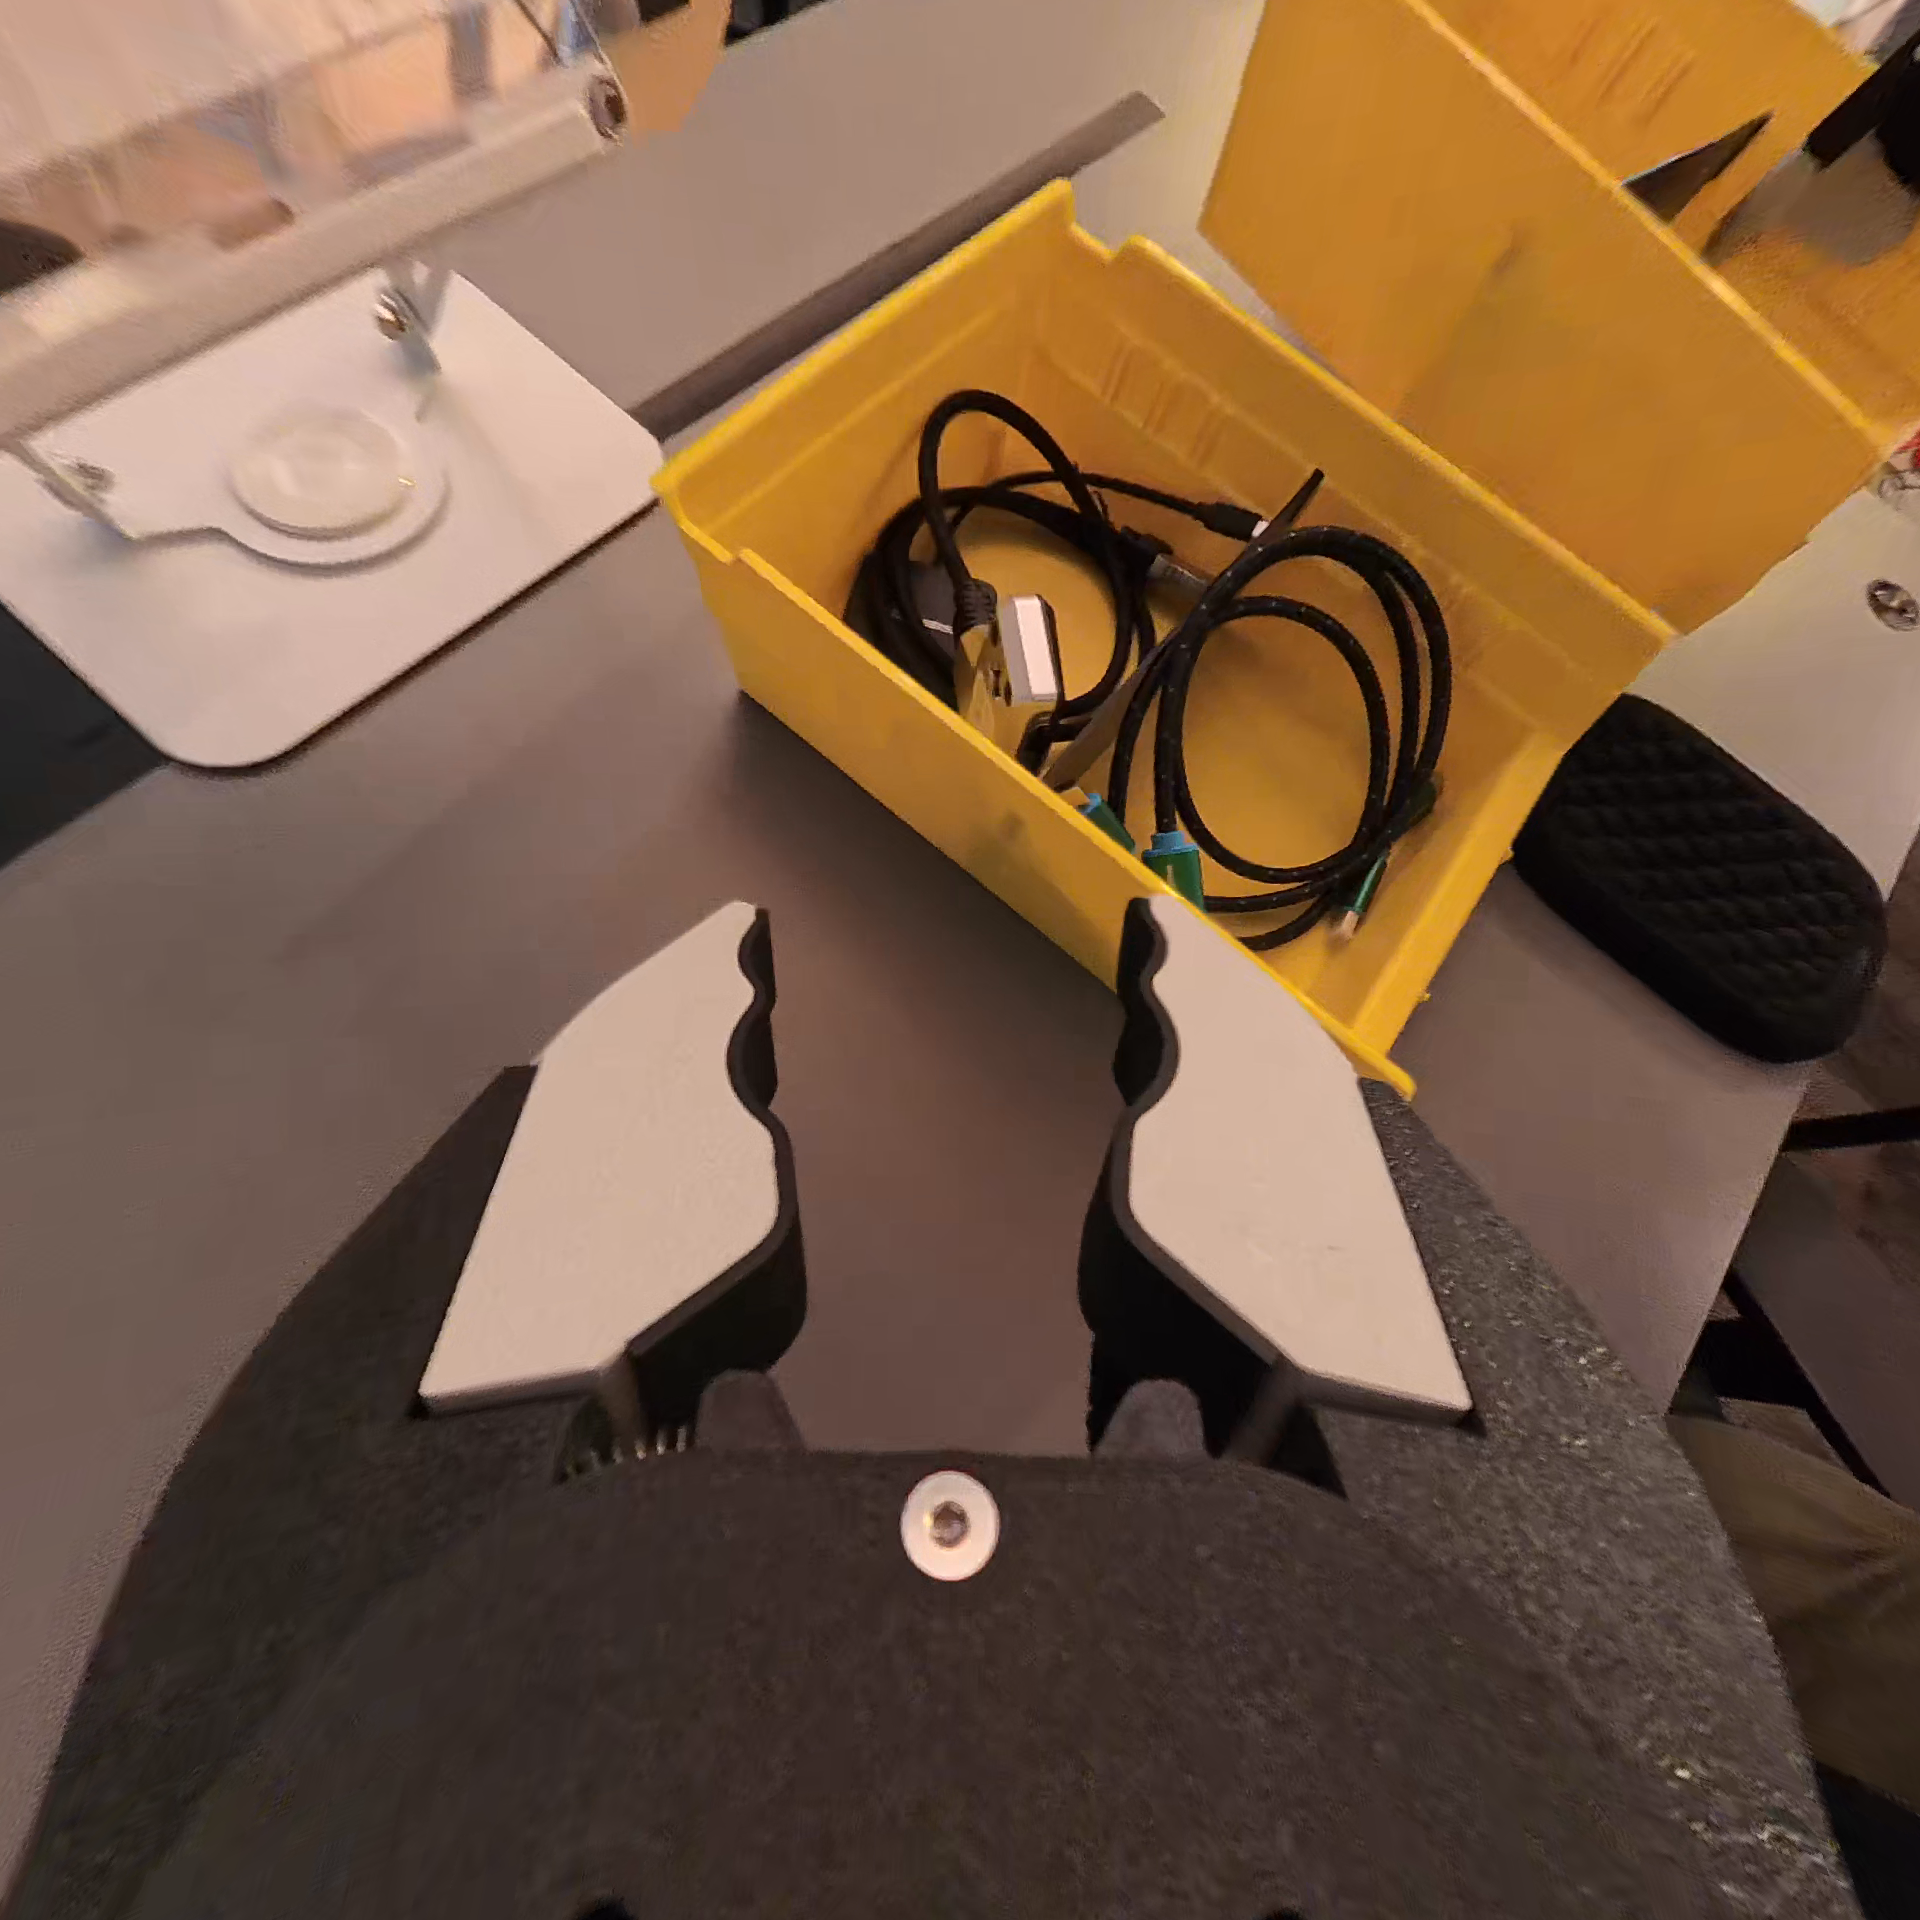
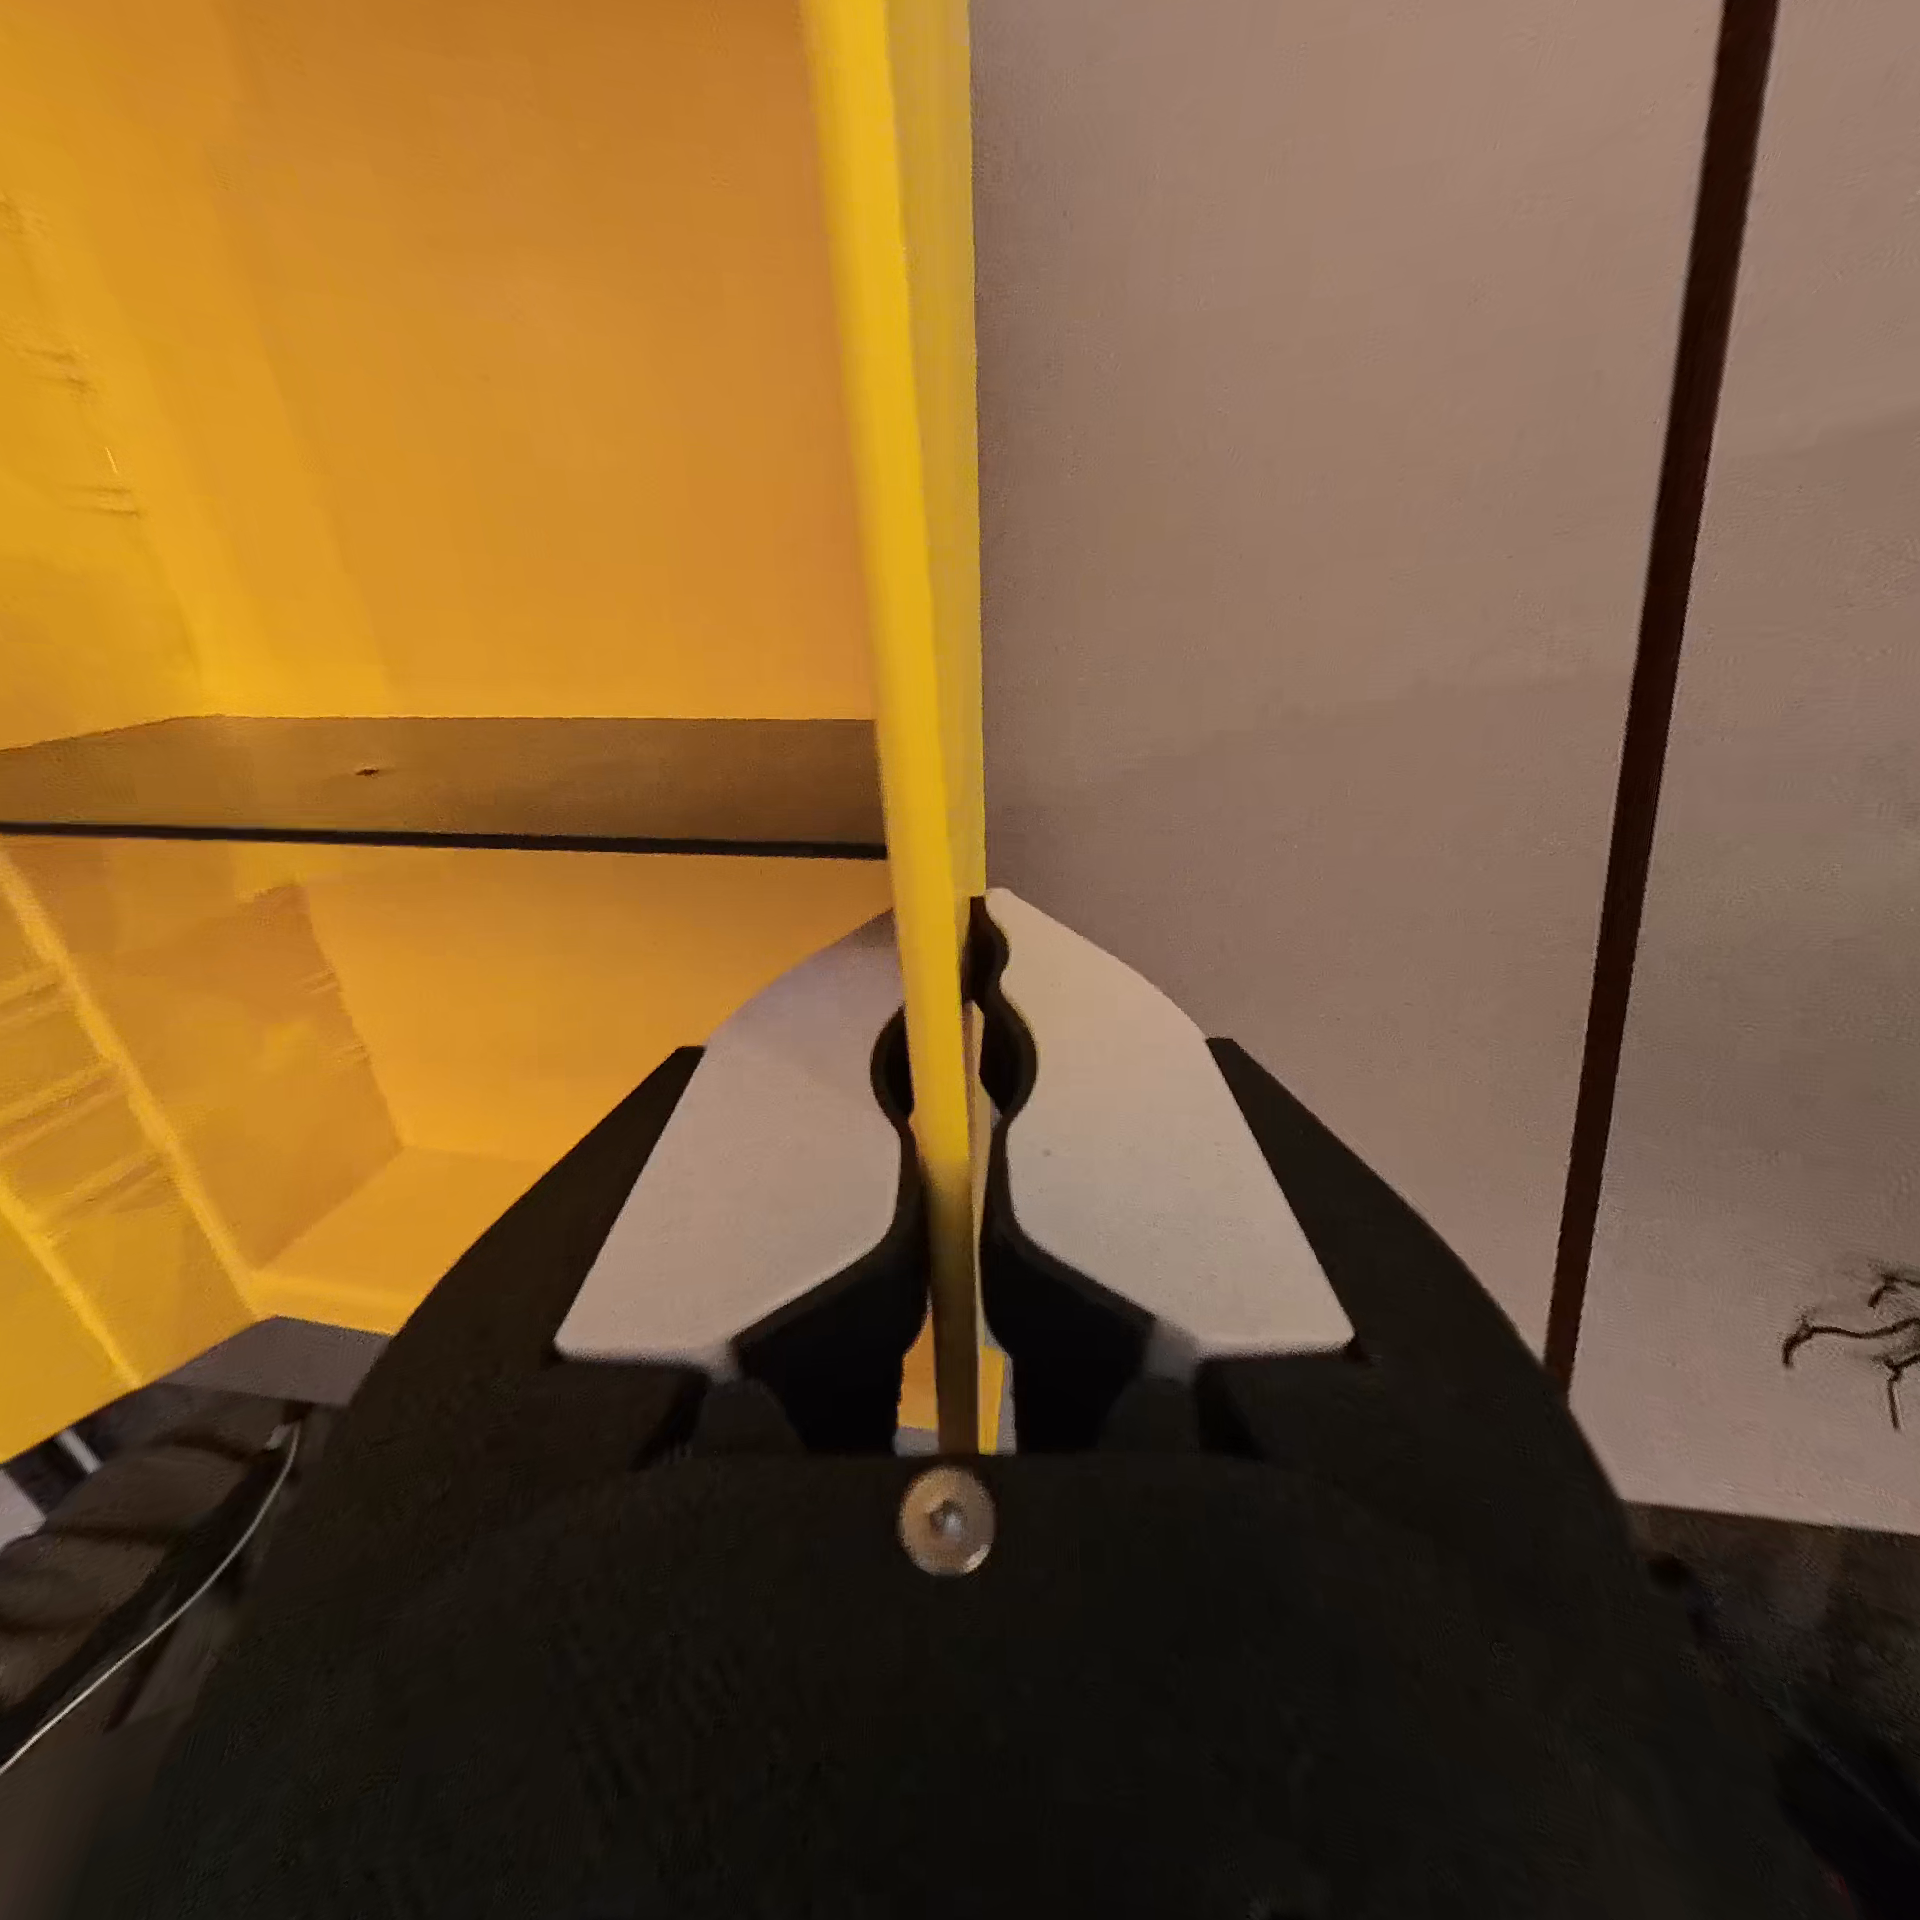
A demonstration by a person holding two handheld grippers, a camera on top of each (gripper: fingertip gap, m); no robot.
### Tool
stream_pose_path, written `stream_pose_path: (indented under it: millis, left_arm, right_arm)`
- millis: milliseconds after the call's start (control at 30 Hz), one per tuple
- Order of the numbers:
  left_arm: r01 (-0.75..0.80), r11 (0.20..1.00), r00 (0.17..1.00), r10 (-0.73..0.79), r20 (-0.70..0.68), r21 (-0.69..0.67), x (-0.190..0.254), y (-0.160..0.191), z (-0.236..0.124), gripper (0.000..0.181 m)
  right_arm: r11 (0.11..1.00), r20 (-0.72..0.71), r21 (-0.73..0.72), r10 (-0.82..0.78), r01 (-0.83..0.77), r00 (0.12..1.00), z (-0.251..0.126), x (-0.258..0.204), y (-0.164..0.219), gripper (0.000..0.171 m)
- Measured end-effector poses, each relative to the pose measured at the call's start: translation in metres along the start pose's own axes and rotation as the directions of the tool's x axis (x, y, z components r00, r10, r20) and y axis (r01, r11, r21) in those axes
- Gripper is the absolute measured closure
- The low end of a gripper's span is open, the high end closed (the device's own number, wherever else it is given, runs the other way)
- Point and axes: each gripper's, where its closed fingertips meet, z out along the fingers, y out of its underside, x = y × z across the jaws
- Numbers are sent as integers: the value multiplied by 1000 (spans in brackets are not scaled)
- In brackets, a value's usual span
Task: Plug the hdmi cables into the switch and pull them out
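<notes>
A yellow bin (image 1: 935, 769) stands on the dark table and holds coiled black cables (image 1: 1299, 707), green-tipped plugs (image 1: 1174, 868) and a small silver switch box (image 1: 1023, 644). My left gripper (image 1: 948, 925) is open and empty, hovering above the table just in front of the bin's near wall. My right gripper (image 2: 948, 909) is shut on the thin edge of a yellow bin wall (image 2: 914, 520), which runs upright between its fingers. A second yellow bin (image 1: 1455, 343) sits tilted behind the first; I cannot tell if it is the one being gripped.
A white stand base (image 1: 312, 582) with a clear disc on it lies at the left. A black quilted pad (image 1: 1704, 883) lies to the right of the bin. A pale wall (image 2: 1299, 520) and a dark vertical strip (image 2: 1662, 623) are beyond the right gripper. My hands' fingertips stand some 55 cm from each other.
</notes>
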Motion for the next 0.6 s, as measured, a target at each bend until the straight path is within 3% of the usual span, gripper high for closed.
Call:
stream_pose_path:
  millis: [200,300,400,600]
  left_arm:
    - [61,998,997,-61,-39,2,10,6,34,120]
    - [101,994,994,-103,-48,-37,15,12,49,113]
    - [139,971,983,-159,-89,-194,22,22,63,107]
    - [174,846,978,-209,-14,-505,25,39,76,104]
  right_arm:
    - [993,-68,-46,-109,106,992,32,9,-4,164]
    - [995,-23,-32,-98,97,995,40,0,-3,163]
    - [997,-38,-26,-76,75,996,41,-4,-1,163]
    - [985,-4,-64,-160,159,987,45,-23,0,160]
